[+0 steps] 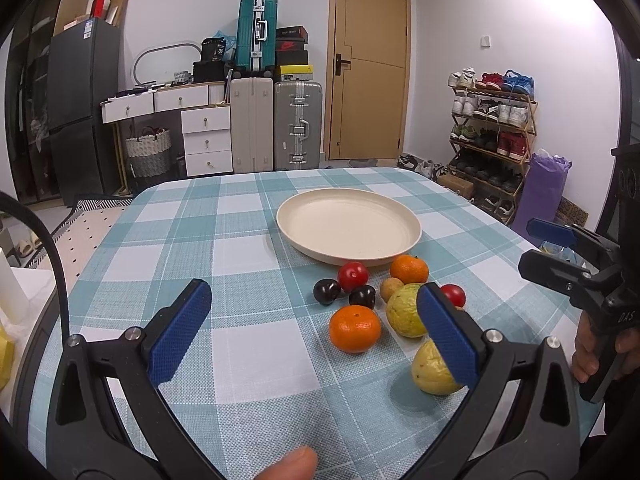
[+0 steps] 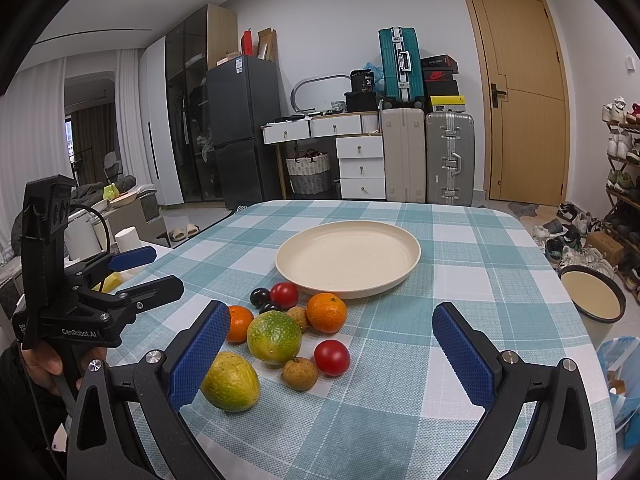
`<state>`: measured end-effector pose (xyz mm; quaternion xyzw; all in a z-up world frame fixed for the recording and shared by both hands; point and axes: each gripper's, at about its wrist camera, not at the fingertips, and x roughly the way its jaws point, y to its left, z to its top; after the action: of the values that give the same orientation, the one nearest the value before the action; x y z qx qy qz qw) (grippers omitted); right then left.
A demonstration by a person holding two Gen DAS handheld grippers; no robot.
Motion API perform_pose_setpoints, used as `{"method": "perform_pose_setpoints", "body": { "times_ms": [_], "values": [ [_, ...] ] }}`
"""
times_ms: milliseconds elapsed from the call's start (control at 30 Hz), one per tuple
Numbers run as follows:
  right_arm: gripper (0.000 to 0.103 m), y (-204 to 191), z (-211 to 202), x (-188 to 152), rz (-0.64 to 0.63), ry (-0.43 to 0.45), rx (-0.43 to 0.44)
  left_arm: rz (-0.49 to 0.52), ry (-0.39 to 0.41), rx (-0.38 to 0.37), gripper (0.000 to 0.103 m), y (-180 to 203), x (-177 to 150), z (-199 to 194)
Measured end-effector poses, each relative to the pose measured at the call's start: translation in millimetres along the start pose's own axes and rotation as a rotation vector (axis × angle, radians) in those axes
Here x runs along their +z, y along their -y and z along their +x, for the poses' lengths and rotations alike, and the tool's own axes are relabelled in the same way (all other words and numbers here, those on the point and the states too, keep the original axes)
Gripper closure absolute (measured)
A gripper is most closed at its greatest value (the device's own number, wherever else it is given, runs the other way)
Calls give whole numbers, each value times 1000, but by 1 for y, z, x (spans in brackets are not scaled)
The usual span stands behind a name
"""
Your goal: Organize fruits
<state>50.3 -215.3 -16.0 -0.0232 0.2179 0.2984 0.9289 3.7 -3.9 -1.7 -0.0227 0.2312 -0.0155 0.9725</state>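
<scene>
A cream plate point(image 1: 348, 224) point(image 2: 348, 254) sits empty on the checked tablecloth. In front of it lies a cluster of fruit: two oranges point(image 1: 355, 328) point(image 2: 326, 312), two red tomatoes point(image 1: 352, 276) point(image 2: 331, 357), two dark plums point(image 1: 326, 291) point(image 2: 260, 297), two yellow-green guavas point(image 1: 404, 316) point(image 2: 273, 337), and small brown longans point(image 2: 300, 374). My left gripper point(image 1: 316, 332) is open, above the table, left of the fruit. My right gripper point(image 2: 332, 354) is open, near the front of the cluster. Both are empty.
The table's edges curve away on all sides. A cream bowl point(image 2: 592, 296) stands off the table's right side. Suitcases point(image 1: 298, 126), drawers and a shoe rack point(image 1: 492, 128) stand behind. The other gripper shows in each view, at the right point(image 1: 568, 260) and at the left point(image 2: 132, 276).
</scene>
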Motion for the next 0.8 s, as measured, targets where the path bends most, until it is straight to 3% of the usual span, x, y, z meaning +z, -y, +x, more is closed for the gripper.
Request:
{"method": "perform_pose_setpoints", "body": {
  "times_ms": [533, 800],
  "values": [
    [0, 2, -1, 0, 10, -9, -3, 9, -6, 8, 1, 2, 0, 1],
    [0, 10, 8, 1, 44, -61, -22, 22, -12, 7, 1, 1, 1, 1]
  ]
}}
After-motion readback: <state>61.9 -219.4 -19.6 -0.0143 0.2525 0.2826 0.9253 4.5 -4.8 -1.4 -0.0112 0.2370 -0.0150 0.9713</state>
